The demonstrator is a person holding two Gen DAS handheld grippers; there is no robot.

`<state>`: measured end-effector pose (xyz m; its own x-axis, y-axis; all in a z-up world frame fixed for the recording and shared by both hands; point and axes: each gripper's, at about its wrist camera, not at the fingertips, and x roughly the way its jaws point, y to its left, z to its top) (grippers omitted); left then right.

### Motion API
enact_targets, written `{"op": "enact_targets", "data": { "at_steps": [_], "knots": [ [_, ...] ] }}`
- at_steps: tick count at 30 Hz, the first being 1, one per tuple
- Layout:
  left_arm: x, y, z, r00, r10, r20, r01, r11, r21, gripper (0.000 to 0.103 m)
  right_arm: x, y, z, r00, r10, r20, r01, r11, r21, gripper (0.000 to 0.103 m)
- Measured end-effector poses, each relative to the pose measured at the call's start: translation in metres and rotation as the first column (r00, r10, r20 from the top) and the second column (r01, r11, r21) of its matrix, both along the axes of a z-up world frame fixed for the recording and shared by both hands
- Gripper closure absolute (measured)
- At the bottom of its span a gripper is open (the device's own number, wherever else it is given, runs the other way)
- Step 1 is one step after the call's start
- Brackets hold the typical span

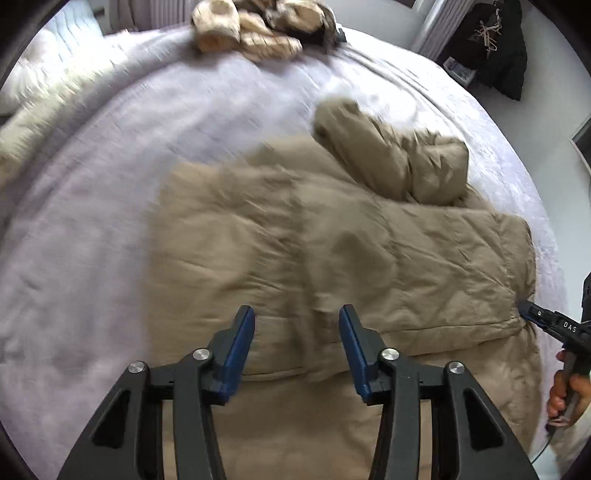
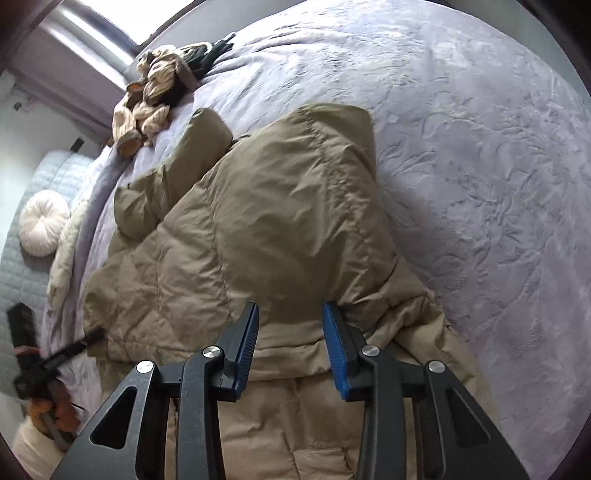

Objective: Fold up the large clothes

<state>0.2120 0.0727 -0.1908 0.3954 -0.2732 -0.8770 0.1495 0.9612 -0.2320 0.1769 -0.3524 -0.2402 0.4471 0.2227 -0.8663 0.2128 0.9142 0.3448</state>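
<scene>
Two grippers: both over the tan padded coat (image 1: pixel 332 240), which lies spread on the bed (image 1: pixel 110 184).
Coat position: near edge of the bed; folded panel edge runs straight across its middle.
Sleeve (image 1: pixel 388 155): bunched on the coat's far side, cuff end on the cover.
Left gripper (image 1: pixel 297 325): fingers spread apart, nothing between them, above the coat's near-left part.
Right gripper (image 2: pixel 291 321): fingers parted, hovering at the coat's raised fold; contact with the fabric cannot be told.
Coat edges: left edge blurred in the left view.
Open room: broad lavender cover left and right of the coat.
Clothes pile (image 1: pixel 258 29): far beyond the coat, well apart.
</scene>
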Motion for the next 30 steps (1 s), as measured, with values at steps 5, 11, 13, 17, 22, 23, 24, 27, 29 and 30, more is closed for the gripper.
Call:
{"op": "enact_targets", "data": {
  "at_steps": [5, 11, 13, 17, 22, 23, 24, 27, 29, 30],
  "knots": [
    [0.010, -0.006, 0.022, 0.997, -0.035, 0.067, 0.039, 0.998, -0.052, 0.055, -0.001, -0.009, 0.003, 1.000, -0.004, -0.016, 0.004, 1.000, 0.018, 0.064],
    [0.035, -0.051, -0.017, 0.995, -0.088, 0.044, 0.087, 0.996, 0.007, 0.055, 0.010, -0.028, 0.038, 0.991, -0.056, 0.118, 0.056, 0.998, 0.004, 0.065],
    [0.043, -0.050, -0.036, 0.998, -0.056, 0.016, 0.055, 0.997, 0.055, 0.055, 0.025, -0.044, 0.038, 0.989, -0.103, 0.109, 0.096, 0.993, 0.063, 0.083],
    [0.052, -0.038, -0.057, 1.000, -0.015, -0.025, 0.015, 1.000, 0.011, 0.055, 0.054, -0.062, 0.015, 0.988, -0.150, 0.020, 0.146, 0.981, 0.127, 0.091],
    [0.059, -0.054, -0.072, 0.998, -0.060, -0.003, 0.060, 0.995, 0.075, 0.048, 0.080, -0.056, -0.030, 0.994, -0.093, -0.061, 0.093, 0.996, -0.001, 0.099],
    [0.060, -0.056, -0.075, 0.998, -0.057, -0.003, 0.057, 0.996, 0.071, 0.048, 0.081, -0.055, -0.034, 0.994, -0.089, -0.057, 0.088, 0.996, -0.017, 0.100],
    [0.060, -0.055, -0.077, 0.999, -0.054, -0.002, 0.054, 0.996, 0.069, 0.048, 0.083, -0.054, -0.037, 0.995, -0.087, -0.049, 0.086, 0.996, -0.032, 0.100],
    [0.059, -0.056, -0.080, 0.998, -0.057, 0.012, 0.056, 0.995, 0.077, 0.047, 0.082, -0.052, -0.038, 0.997, -0.071, -0.031, 0.069, 0.996, -0.063, 0.100],
    [0.058, -0.056, -0.077, 0.998, -0.055, 0.008, 0.054, 0.994, 0.093, 0.047, 0.081, -0.052, -0.035, 0.998, -0.053, -0.025, 0.051, 0.996, -0.078, 0.100],
    [0.056, -0.058, -0.071, 0.999, -0.050, 0.008, 0.049, 0.993, 0.105, 0.048, 0.079, -0.052, -0.031, 0.998, -0.052, -0.027, 0.049, 0.995, -0.092, 0.100]
  ]
}}
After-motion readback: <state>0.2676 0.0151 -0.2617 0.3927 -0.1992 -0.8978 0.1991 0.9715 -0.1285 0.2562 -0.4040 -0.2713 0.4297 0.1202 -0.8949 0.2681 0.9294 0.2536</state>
